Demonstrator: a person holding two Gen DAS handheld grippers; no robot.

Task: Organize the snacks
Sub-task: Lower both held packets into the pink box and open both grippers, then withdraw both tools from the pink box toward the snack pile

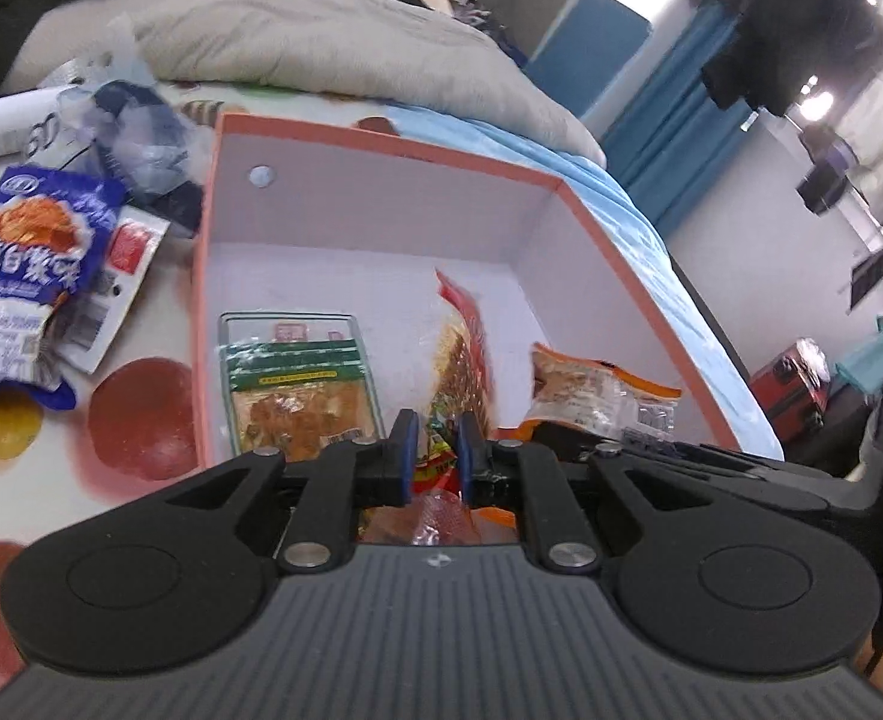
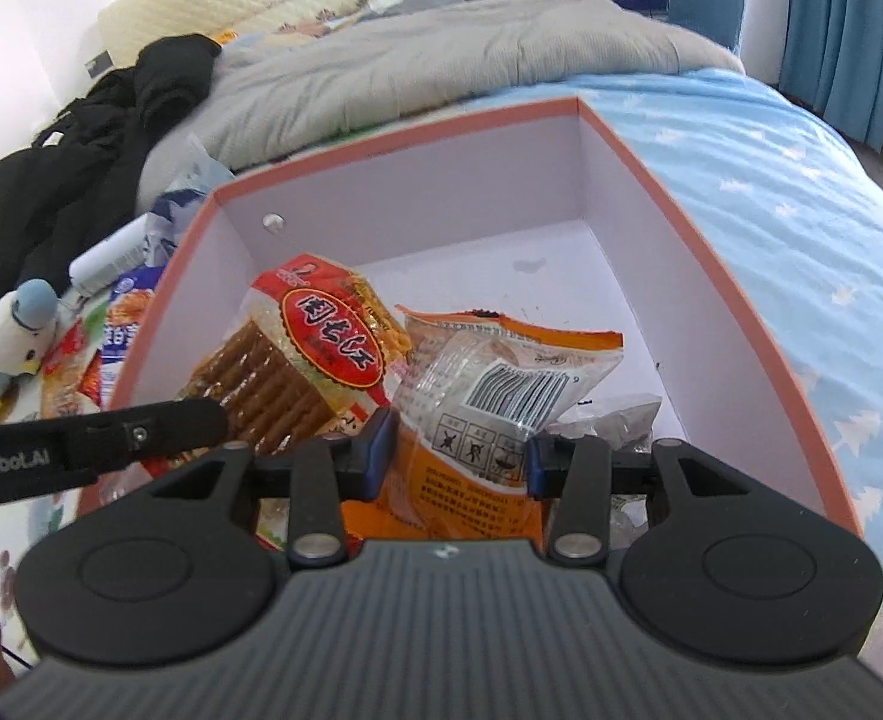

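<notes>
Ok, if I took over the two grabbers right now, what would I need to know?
Left gripper: shut on the red stick-snack pack, held over the box.
Right gripper: shut on the orange pack, also over the box.
Already in the box: the green-topped pack lying flat on the bottom.
Still outside, on the fruit-print cloth left of the box: the blue pack, with other wrappers under and behind it.
Left to do: probably let both held packs go in the box, then fetch the ones outside.
</notes>
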